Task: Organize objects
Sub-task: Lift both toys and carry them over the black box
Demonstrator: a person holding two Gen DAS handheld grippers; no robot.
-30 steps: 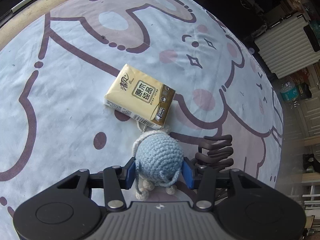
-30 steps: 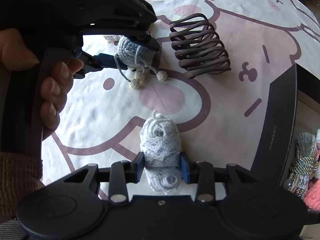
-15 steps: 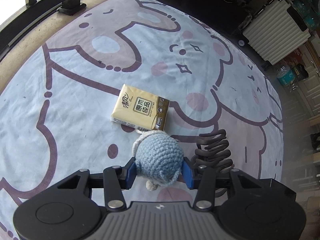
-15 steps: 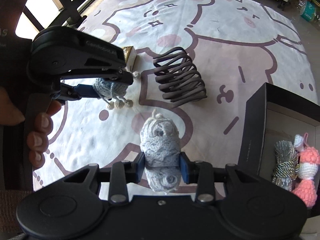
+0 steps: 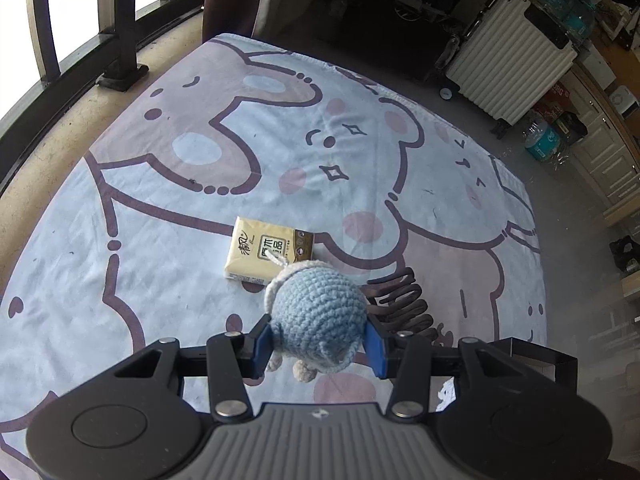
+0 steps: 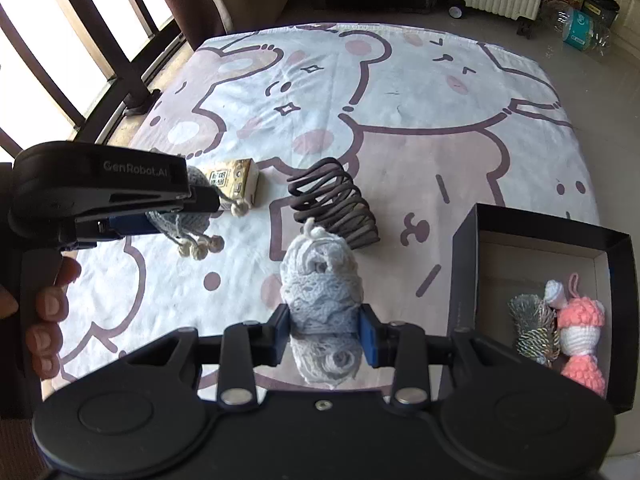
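My left gripper (image 5: pixel 319 345) is shut on a blue crocheted ball toy (image 5: pixel 316 316) with cream dangling feet, held above the cartoon-print cloth (image 5: pixel 160 216). The same gripper (image 6: pixel 132 222) and blue crocheted toy (image 6: pixel 188 220) show at the left of the right wrist view, with a person's hand (image 6: pixel 44 312) on its handle. My right gripper (image 6: pixel 323 334) is shut on a pale grey-blue roll of lace ribbon (image 6: pixel 320 280), also off the cloth. A black open box (image 6: pixel 540 248) at the right holds a silver yarn bundle (image 6: pixel 534 330) and a pink crocheted toy (image 6: pixel 580 328).
A yellow tissue pack (image 5: pixel 266 250) lies on the cloth beyond the blue toy, and a dark coiled spring-like rack (image 6: pixel 334 204) lies beside it. A window railing (image 5: pixel 116 40) runs along the left edge; a white suitcase (image 5: pixel 508 52) and water bottle (image 5: pixel 544 138) stand beyond the cloth.
Both grippers have risen with their loads, so more of the cloth and room shows. The blue toy's feet have lifted off the cloth. The box has come further into view.
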